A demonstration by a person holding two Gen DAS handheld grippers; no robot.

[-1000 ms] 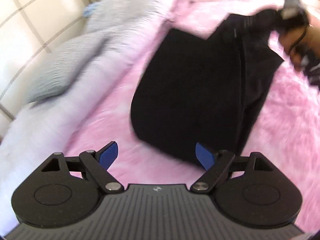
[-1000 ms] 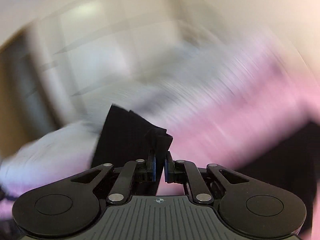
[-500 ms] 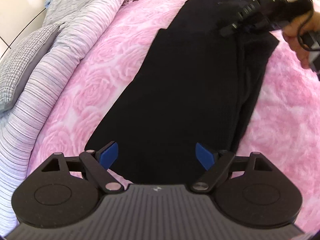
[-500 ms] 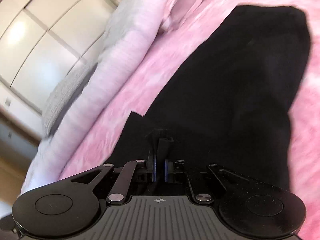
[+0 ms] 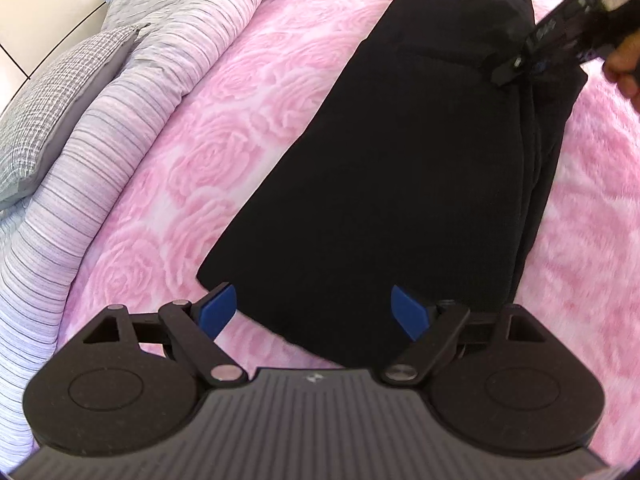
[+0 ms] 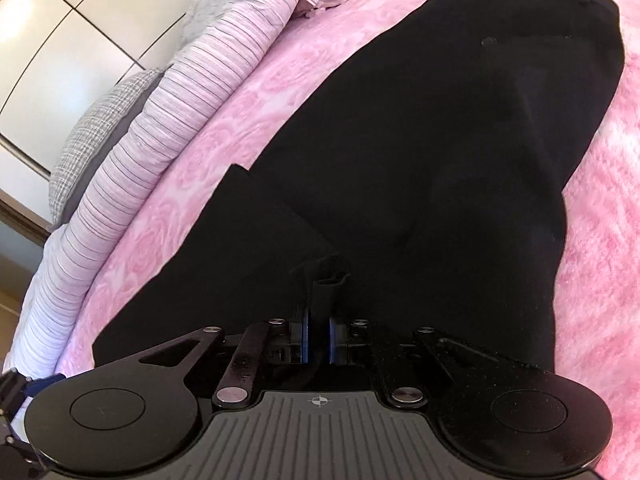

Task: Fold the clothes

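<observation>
Black trousers [image 5: 392,168] lie stretched out on a pink rose-patterned blanket [image 5: 224,128], waistband at the far end. My left gripper [image 5: 316,312] is open and empty, hovering just above the near hem. My right gripper [image 6: 318,338] is shut on a bunched fold of the black trousers [image 6: 440,160]. It also shows in the left wrist view [image 5: 520,66], low over the trousers' far right side.
A striped lilac duvet [image 5: 120,112] and a grey checked pillow [image 5: 56,92] lie along the left of the bed. White wardrobe doors [image 6: 64,40] stand beyond. Pink blanket [image 6: 600,240] shows right of the trousers.
The right gripper swung the cloth down from mid-air and the trousers now lie spread long on the blanket. The left gripper stayed open near the near hem.
</observation>
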